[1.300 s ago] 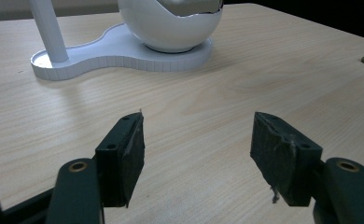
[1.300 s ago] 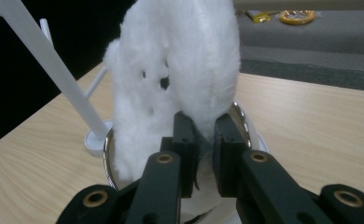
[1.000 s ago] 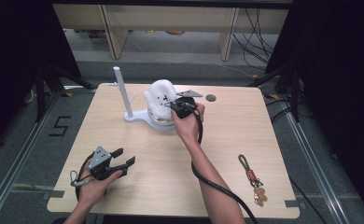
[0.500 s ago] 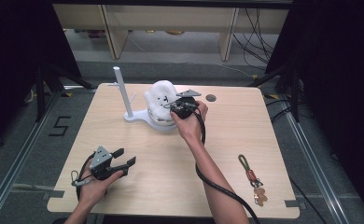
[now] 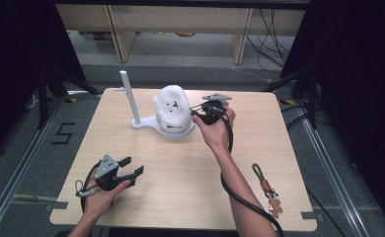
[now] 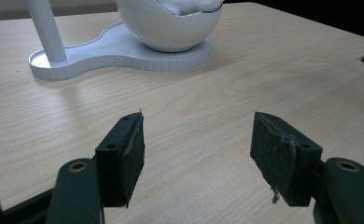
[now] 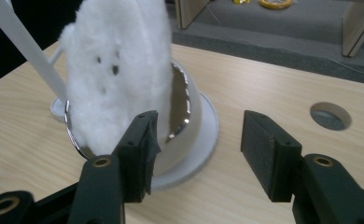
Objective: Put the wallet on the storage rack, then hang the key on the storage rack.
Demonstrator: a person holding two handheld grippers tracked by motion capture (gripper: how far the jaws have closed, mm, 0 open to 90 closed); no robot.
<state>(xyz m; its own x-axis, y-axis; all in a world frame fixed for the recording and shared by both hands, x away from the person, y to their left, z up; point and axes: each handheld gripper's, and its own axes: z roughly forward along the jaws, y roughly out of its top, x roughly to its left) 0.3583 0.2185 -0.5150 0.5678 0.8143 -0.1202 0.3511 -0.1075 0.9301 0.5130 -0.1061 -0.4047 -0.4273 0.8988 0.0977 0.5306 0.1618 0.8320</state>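
A fluffy white plush (image 5: 172, 104) with small dark dots stands upright in a white bowl (image 5: 174, 129), whose shiny inner rim shows in the right gripper view (image 7: 182, 116). The bowl sits on a white stand base (image 5: 143, 125) with a thin pole (image 5: 129, 94). My right gripper (image 5: 196, 113) is just right of the plush (image 7: 115, 70). Its jaws have just been opening and now stand wide with nothing between them (image 7: 199, 135). My left gripper (image 5: 134, 166) rests low at the table's near left, open and empty (image 6: 196, 140), facing the bowl (image 6: 171, 32).
A green-strapped keychain (image 5: 267, 190) with a small charm lies near the table's right front edge. A round hole (image 7: 330, 115) is cut in the tabletop beyond the right gripper. Shelving legs and cables stand on the floor behind the table (image 5: 279, 148).
The right gripper's jaws have opened and the hand has drawn back to the right, away from the plush. The left gripper has stayed where it was.
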